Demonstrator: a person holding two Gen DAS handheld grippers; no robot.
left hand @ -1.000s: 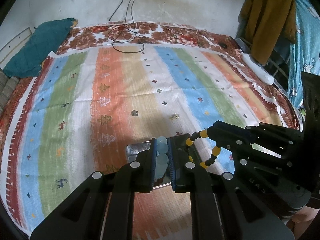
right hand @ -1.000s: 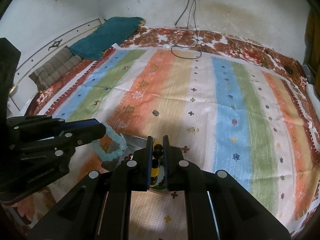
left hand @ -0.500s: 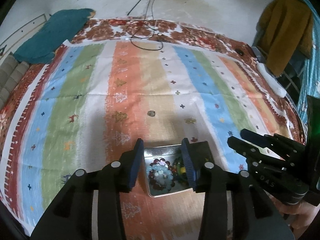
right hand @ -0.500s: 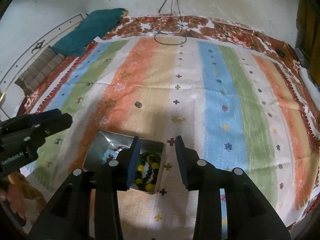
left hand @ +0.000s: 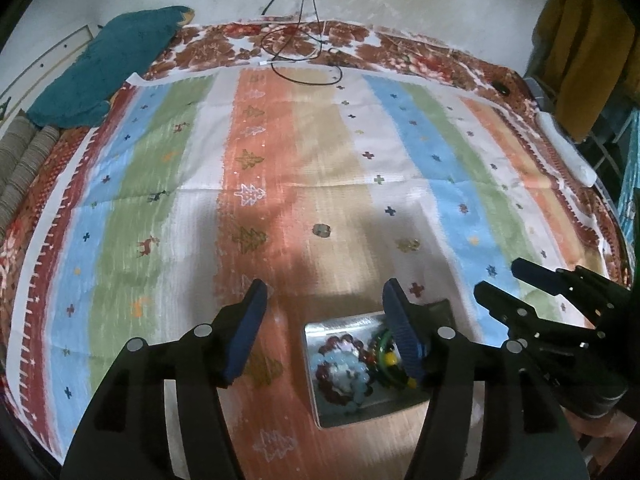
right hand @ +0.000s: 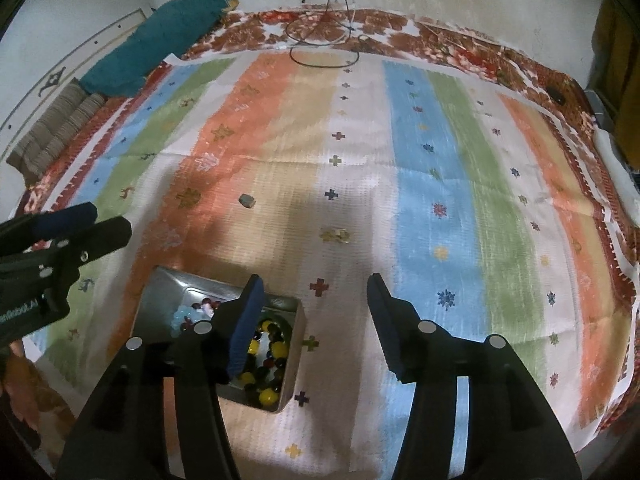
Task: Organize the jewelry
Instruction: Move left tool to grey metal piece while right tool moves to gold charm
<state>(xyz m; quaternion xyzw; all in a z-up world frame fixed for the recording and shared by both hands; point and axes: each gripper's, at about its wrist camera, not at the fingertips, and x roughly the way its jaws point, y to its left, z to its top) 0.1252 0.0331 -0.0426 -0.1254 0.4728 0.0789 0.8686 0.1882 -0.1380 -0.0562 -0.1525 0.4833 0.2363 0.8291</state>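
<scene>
A small metal tin (left hand: 360, 410) (right hand: 168, 292) lies on the striped bedspread and holds bead bracelets: a pale blue one (left hand: 344, 372) (right hand: 182, 316) ringed by a dark red one (left hand: 326, 368), and a black-and-yellow one (left hand: 390, 358) (right hand: 264, 360). My left gripper (left hand: 324, 300) is open and empty above the tin's left side. My right gripper (right hand: 316, 296) is open and empty just right of the tin; it also shows at the right of the left wrist view (left hand: 520, 284). The left gripper shows in the right wrist view (right hand: 80, 220).
Two small items lie on the spread beyond the tin: a dark round piece (left hand: 321, 230) (right hand: 247, 201) and a small gold-coloured piece (left hand: 408, 245) (right hand: 336, 235). A teal pillow (left hand: 108, 76) and a coiled cable (left hand: 304, 56) lie at the far end.
Both grippers were shut on bracelets a second ago, then opened and dropped them in the tin. Since then the jaws have opened wider and both grippers have pulled back and up.
</scene>
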